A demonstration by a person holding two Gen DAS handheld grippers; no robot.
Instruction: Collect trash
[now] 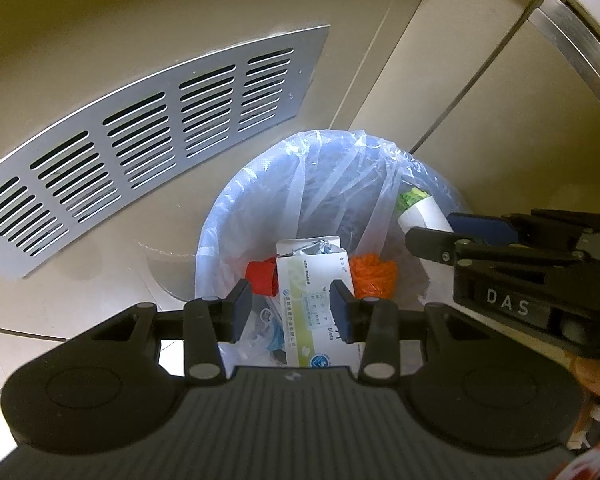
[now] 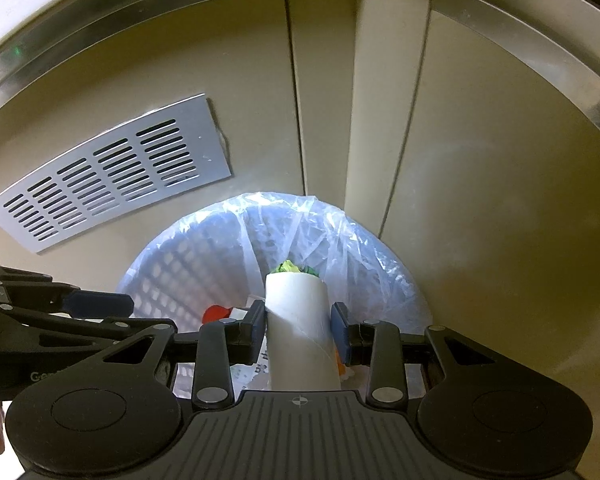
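Observation:
A blue mesh bin (image 1: 220, 208) (image 2: 160, 248) lined with a clear plastic bag stands on the floor against a beige cabinet. My right gripper (image 2: 298, 320) (image 1: 432, 232) is shut on a white paper cup (image 2: 300, 320) (image 1: 420, 212) stuffed with green scrap, held over the bin's right side. My left gripper (image 1: 292, 300) (image 2: 128, 314) hangs open over the bin's near side. Below it in the bin lie a white-and-green medicine box (image 1: 308, 280), a red piece (image 1: 260, 276) and an orange piece (image 1: 374, 276). Neither pad presses on the box.
A silver vent grille (image 1: 140, 140) (image 2: 112, 172) is fixed low on the cabinet to the left of the bin. Cabinet doors with metal trim (image 2: 540, 60) rise behind and to the right. A person's hand (image 1: 596, 376) holds the right gripper.

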